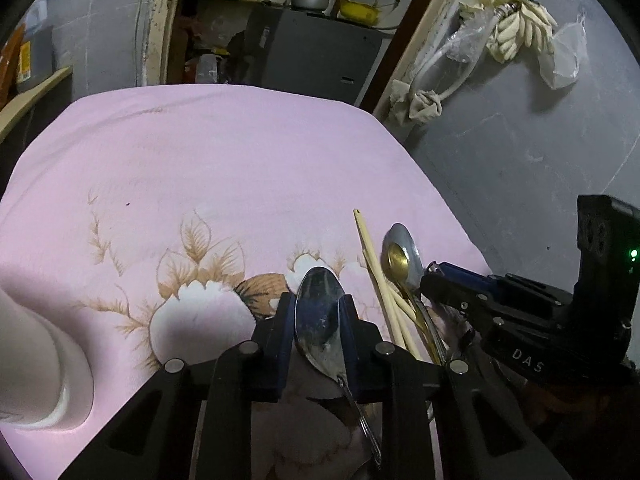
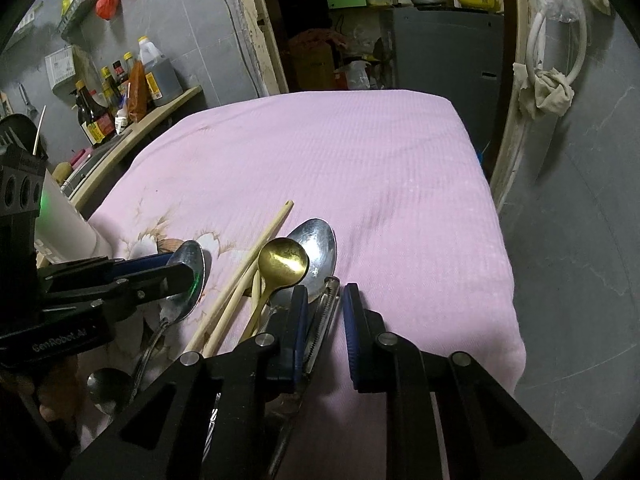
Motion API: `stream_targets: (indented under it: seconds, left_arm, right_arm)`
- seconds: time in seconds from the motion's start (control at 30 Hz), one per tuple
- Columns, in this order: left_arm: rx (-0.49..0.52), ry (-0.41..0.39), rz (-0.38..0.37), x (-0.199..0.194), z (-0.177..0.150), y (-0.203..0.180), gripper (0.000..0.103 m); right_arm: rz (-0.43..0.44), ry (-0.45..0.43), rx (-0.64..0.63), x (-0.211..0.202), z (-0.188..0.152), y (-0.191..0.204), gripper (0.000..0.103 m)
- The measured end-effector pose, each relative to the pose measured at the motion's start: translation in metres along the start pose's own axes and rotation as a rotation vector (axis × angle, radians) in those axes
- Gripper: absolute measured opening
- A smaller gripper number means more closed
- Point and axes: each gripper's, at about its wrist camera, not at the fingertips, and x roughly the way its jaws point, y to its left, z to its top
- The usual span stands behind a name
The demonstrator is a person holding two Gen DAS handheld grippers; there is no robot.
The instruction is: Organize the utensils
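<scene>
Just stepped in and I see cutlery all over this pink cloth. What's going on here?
A person with a gripper in each hand is sorting utensils on a table under a pink floral cloth. The left gripper is closed on the bowl of a steel spoon. The right gripper is open, its fingers on either side of a second steel spoon's handle. A brass spoon and wooden chopsticks lie piled beside it. A white cup stands at the left.

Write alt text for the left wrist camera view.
The left claw grips the bowl of a steel spoon above a pink floral cloth. To the right lie chopsticks and a gold spoon, beside the right claw.
</scene>
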Motion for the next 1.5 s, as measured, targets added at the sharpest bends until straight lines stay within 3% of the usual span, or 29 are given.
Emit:
stream_targets:
  seconds: [0.1, 0.23, 0.47, 0.73, 1.03, 1.27, 1.5]
  left_arm:
    - [-0.006, 0.022, 0.002, 0.000, 0.001, 0.003, 0.009]
    - [-0.081, 0.037, -0.029, -0.002, 0.004, 0.012, 0.005]
    - [-0.062, -0.010, 0.007, -0.034, 0.002, 0.005, 0.002]
    - [-0.084, -0.123, 0.026, -0.095, 0.003, 0.003, 0.002]
    - [-0.042, -0.273, 0.074, -0.172, 0.011, 0.000, 0.002]
    - [-0.044, -0.396, 0.087, -0.227, 0.028, 0.021, 0.002]
    - [-0.097, -0.481, 0.118, -0.268, 0.041, 0.061, 0.002]
  right_arm:
    - [-0.001, 0.024, 0.015, 0.000, 0.003, 0.001, 0.015]
    - [0.019, 0.057, 0.091, -0.003, 0.004, -0.007, 0.012]
    - [0.037, -0.017, 0.203, -0.037, 0.004, -0.012, 0.010]
    - [-0.044, -0.143, 0.183, -0.090, -0.001, 0.005, 0.009]
    - [-0.156, -0.271, 0.169, -0.157, 0.003, 0.035, 0.007]
    - [-0.194, -0.357, 0.145, -0.196, 0.015, 0.062, 0.007]
    - [-0.225, -0.385, 0.082, -0.219, 0.027, 0.098, 0.007]
